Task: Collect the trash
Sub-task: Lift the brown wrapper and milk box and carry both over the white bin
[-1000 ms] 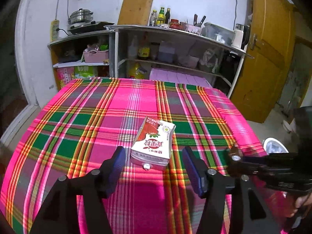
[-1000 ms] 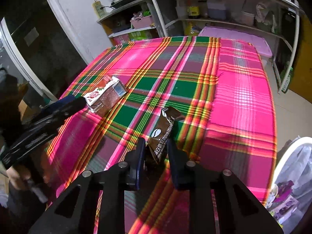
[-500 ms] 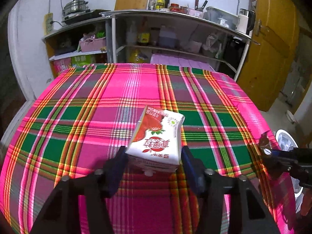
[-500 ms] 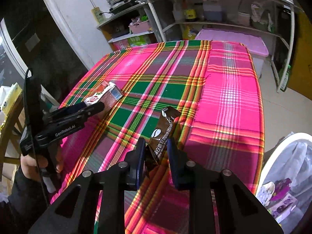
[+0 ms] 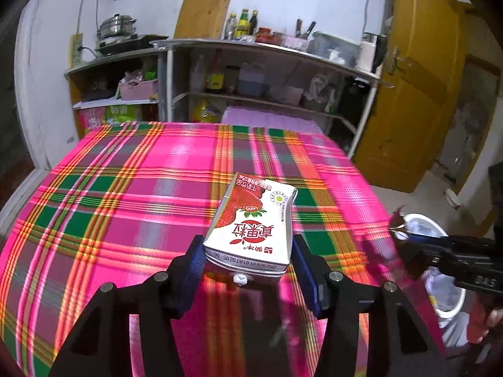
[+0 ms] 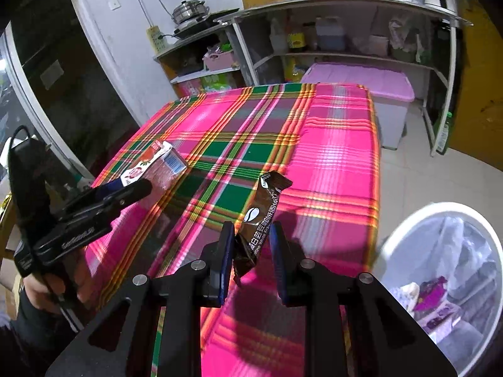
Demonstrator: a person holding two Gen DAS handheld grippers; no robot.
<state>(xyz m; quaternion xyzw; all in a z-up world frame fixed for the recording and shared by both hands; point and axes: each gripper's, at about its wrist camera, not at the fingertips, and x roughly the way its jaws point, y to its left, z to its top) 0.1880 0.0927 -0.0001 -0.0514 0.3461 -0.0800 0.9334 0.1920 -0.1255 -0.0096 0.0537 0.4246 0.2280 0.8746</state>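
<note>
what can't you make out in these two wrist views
- White bin, right wrist view: the picture's edge cuts off its far side; the trash inside is blurred behind its clear liner.
- Brown coffee sachet, right wrist view: the right claw covers its lower end.
- White strawberry milk carton, left wrist view: its underside is hidden, so whether it touches the pink plaid tablecloth is unclear.
- Shelf jars, left wrist view: labels too small to read.
</note>
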